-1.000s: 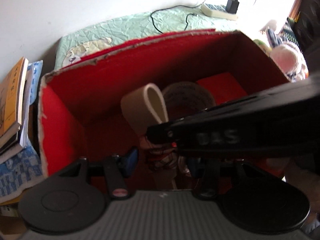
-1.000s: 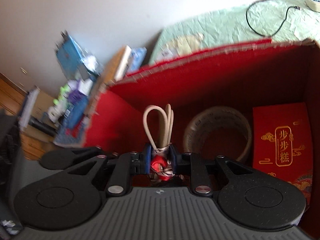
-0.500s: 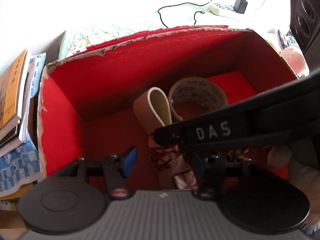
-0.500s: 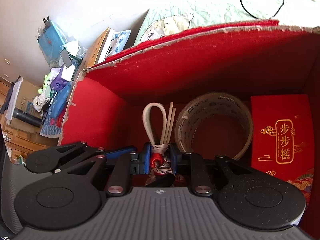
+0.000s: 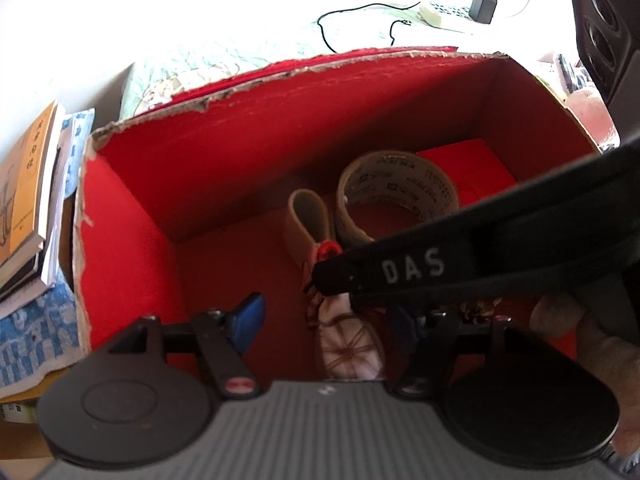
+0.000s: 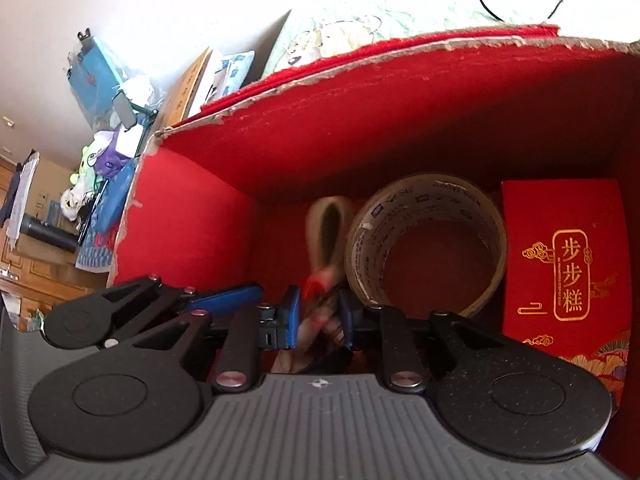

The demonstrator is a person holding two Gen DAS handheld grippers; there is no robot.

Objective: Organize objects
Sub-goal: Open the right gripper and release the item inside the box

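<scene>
Wall: I see plain white wall [image 6: 168,4], brightly lit, washed out in the left wrist view.
Bedding: pale green quilted cover [image 5: 240,56] with a cartoon print.
Power: white power strip [image 5: 444,14] with black adapter [image 5: 483,1] and trailing black cable [image 5: 360,12].
Left side: stacked books [image 5: 28,192].
Far left: wooden cabinet [image 6: 28,276], cluttered shelf [image 6: 108,120].
Upper right: black speaker [image 5: 600,28].
</scene>
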